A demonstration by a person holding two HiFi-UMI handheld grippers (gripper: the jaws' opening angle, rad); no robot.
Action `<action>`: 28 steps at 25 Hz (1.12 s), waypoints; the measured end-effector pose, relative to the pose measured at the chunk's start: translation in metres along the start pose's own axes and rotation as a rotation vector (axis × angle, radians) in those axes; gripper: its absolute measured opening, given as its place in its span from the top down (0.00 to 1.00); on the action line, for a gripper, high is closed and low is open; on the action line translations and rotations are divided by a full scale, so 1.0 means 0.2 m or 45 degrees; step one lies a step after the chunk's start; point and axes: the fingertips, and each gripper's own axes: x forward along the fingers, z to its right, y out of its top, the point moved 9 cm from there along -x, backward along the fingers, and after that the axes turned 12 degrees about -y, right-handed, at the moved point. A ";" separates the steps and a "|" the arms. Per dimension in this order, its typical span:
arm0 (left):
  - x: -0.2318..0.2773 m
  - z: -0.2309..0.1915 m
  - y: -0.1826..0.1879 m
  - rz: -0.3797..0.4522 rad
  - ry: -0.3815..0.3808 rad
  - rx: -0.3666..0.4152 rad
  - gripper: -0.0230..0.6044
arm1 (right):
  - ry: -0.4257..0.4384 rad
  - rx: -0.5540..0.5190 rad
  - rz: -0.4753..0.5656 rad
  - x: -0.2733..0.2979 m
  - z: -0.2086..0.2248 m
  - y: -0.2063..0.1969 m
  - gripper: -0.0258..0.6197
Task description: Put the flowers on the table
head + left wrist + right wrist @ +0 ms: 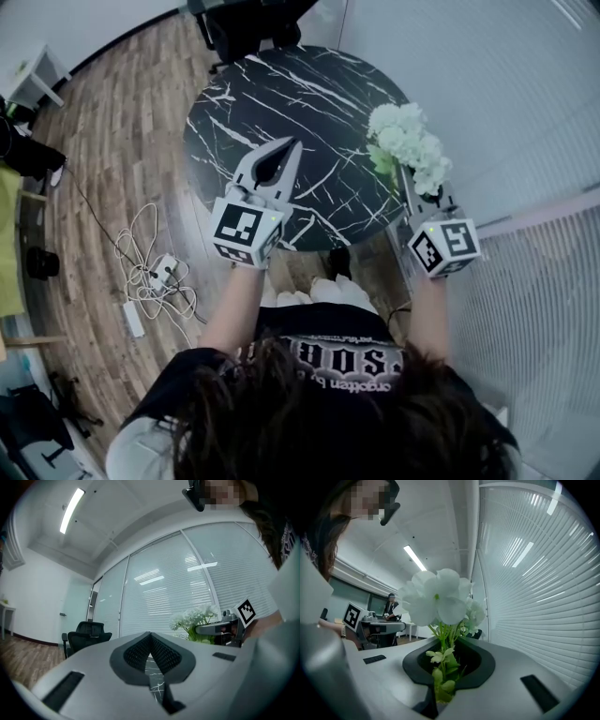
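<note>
The right gripper clenches the flowers by their stems, blooms forward over the desk's edge, seemingly ready for laying down; the left gripper, closed and empty, hovers over the desk.

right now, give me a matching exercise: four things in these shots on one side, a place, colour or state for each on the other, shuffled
Things
1. white flowers
2. left tongs
3. round table
4. white cables

Matches
a. lying on the wood floor
b. black with white veins
c. shut, nothing between them
d. stems clamped in the right tongs

Pairs: 1-d, 2-c, 3-b, 4-a
</note>
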 end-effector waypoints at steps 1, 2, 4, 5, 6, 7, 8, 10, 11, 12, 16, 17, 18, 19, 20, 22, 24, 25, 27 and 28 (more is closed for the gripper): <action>0.04 -0.01 0.00 -0.006 0.009 -0.002 0.96 | 0.007 0.001 -0.006 0.03 0.03 -0.01 0.88; 0.08 -0.02 0.00 -0.009 0.020 -0.002 0.96 | 0.016 0.001 -0.011 0.07 0.06 -0.02 0.88; 0.15 -0.05 -0.02 -0.015 0.041 -0.002 0.96 | 0.032 -0.001 -0.021 0.14 0.13 -0.03 0.88; 0.19 -0.07 -0.02 -0.020 0.051 -0.005 0.96 | 0.041 0.001 -0.027 0.18 0.16 -0.03 0.88; 0.23 -0.08 -0.04 -0.026 0.062 -0.012 0.96 | 0.050 0.005 -0.035 0.22 0.19 -0.04 0.88; 0.26 -0.10 -0.05 -0.034 0.073 -0.021 0.96 | 0.060 0.012 -0.044 0.26 0.23 -0.05 0.88; 0.30 -0.11 -0.06 -0.043 0.084 -0.030 0.96 | 0.072 0.019 -0.054 0.29 0.26 -0.06 0.88; 0.39 -0.13 -0.08 -0.058 0.106 -0.040 0.96 | 0.100 0.027 -0.073 0.37 0.33 -0.07 0.88; 0.44 -0.14 -0.10 -0.062 0.111 -0.041 0.96 | 0.112 0.029 -0.081 0.41 0.37 -0.08 0.88; 0.49 -0.15 -0.10 -0.066 0.115 -0.041 0.96 | 0.119 0.032 -0.089 0.45 0.41 -0.09 0.88; 0.66 -0.19 -0.13 -0.061 0.132 -0.046 0.96 | 0.135 0.050 -0.107 0.60 0.57 -0.13 0.88; 0.70 -0.20 -0.13 -0.053 0.138 -0.047 0.96 | 0.141 0.053 -0.113 0.64 0.61 -0.14 0.88; 0.73 -0.22 -0.13 -0.046 0.145 -0.043 0.96 | 0.147 0.054 -0.121 0.67 0.64 -0.14 0.88; 0.76 -0.23 -0.13 -0.045 0.152 -0.036 0.96 | 0.152 0.051 -0.132 0.70 0.67 -0.15 0.88; 0.80 -0.24 -0.13 -0.049 0.159 -0.027 0.96 | 0.154 0.047 -0.142 0.74 0.70 -0.15 0.88; 0.86 -0.26 -0.13 -0.061 0.175 -0.019 0.96 | 0.162 0.042 -0.157 0.80 0.76 -0.17 0.88; 0.91 -0.28 -0.14 -0.078 0.193 -0.018 0.96 | 0.170 0.042 -0.167 0.87 0.80 -0.19 0.88; 0.94 -0.29 -0.14 -0.086 0.204 -0.018 0.96 | 0.173 0.041 -0.173 0.90 0.83 -0.20 0.88; 0.97 -0.31 -0.14 -0.093 0.220 -0.019 0.96 | 0.179 0.037 -0.185 0.96 0.87 -0.22 0.88; 0.99 -0.32 -0.15 -0.092 0.227 -0.017 0.96 | 0.182 0.037 -0.191 0.99 0.89 -0.23 0.88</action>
